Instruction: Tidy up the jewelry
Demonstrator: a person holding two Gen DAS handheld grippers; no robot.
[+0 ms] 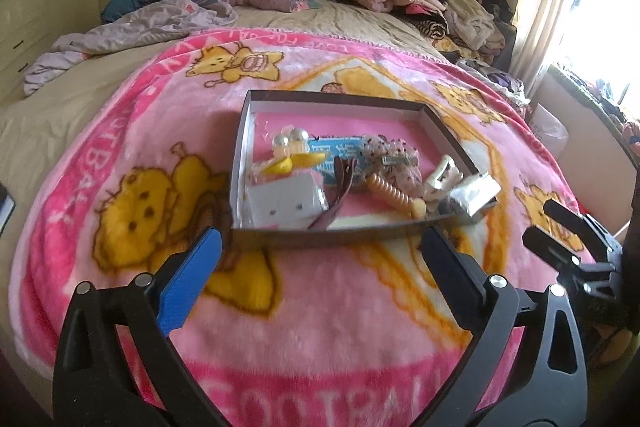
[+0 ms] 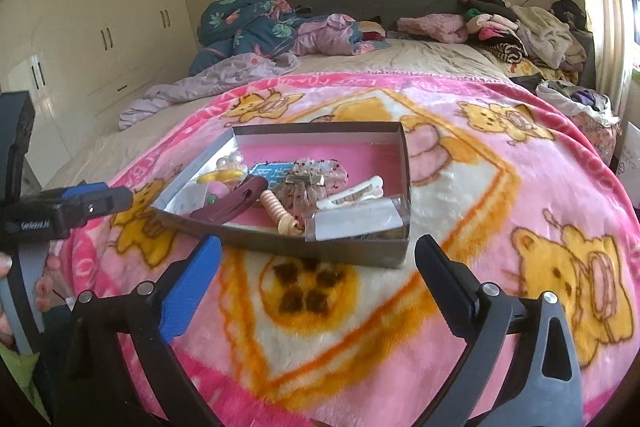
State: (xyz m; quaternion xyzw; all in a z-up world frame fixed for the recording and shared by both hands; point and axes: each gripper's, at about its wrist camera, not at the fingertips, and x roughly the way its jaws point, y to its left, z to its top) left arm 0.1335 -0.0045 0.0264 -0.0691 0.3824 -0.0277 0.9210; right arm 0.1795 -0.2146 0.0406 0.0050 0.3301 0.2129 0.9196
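A shallow cardboard box [image 1: 336, 98] with a pink lining lies on a pink cartoon blanket [image 1: 320, 327]. Inside it are a pearl clip [image 1: 290, 139], a white case [image 1: 284, 205], a brown clip [image 1: 340, 195], a beige spiral tie [image 1: 394, 193], a lace bow clip [image 1: 390, 157], a white claw clip [image 1: 442, 177] and a clear case [image 1: 474, 193]. My left gripper [image 1: 322, 239] is open and empty just in front of the box's near wall. My right gripper [image 2: 318, 245] is open and empty before the box [image 2: 316, 127], near the clear case [image 2: 356, 223] at its corner.
The blanket [image 2: 480, 227] covers a bed with crumpled bedding [image 2: 248, 23] and piled clothes [image 2: 532, 27] by the headboard. Cream wardrobes [image 2: 100, 27] line the left wall. A curtained window [image 1: 592, 7] is on the right. A person's fingers [image 2: 44, 287] show at the left edge.
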